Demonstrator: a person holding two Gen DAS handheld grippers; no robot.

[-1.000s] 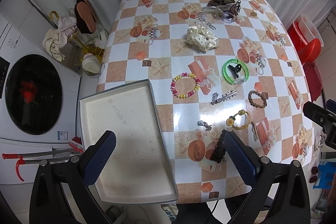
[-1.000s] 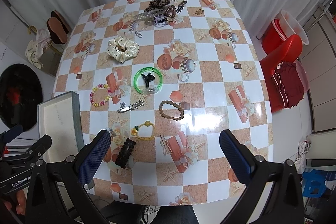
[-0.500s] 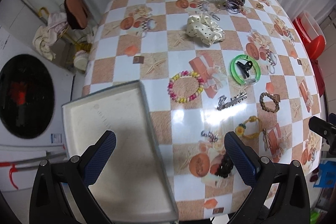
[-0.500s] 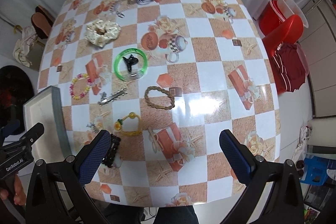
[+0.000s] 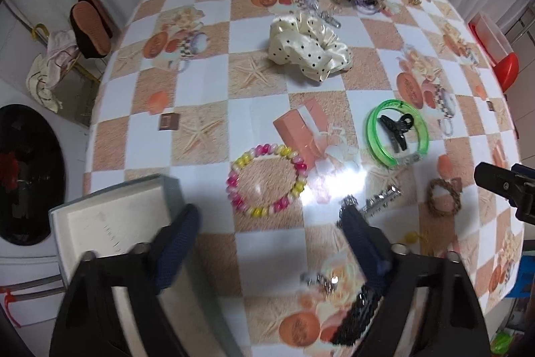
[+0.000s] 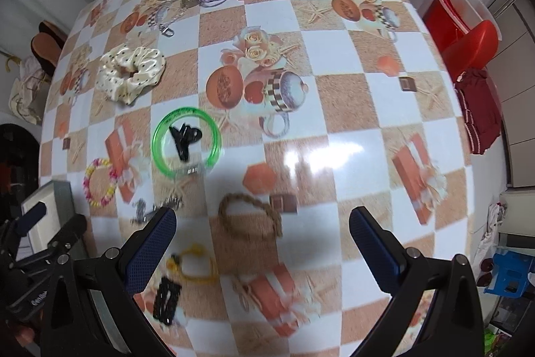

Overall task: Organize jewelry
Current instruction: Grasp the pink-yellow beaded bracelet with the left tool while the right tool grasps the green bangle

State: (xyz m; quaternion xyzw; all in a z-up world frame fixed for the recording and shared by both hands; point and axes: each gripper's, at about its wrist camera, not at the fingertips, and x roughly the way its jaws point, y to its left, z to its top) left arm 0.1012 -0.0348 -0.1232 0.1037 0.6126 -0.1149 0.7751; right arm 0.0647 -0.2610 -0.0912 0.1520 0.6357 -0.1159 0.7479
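Left gripper (image 5: 271,231): jaws closing, nothing between | right gripper (image 6: 262,225): spread wide, empty, above brown braided bracelet (image 6: 250,219) | beaded bracelet (image 5: 267,179) just beyond, beside tray (image 5: 110,223) | lower squarely, straddle one band, clear hair clip (image 5: 381,203).

The bench (image 6: 334,56) carried one tray (image 5: 110,223), one green bangle (image 6: 186,141), one polka-dot scrunchie (image 6: 130,72), one pink-and-yellow bead bracelet (image 5: 267,179), one braided brown bracelet (image 6: 250,219) and one small black clip (image 6: 185,136); two claws showed.
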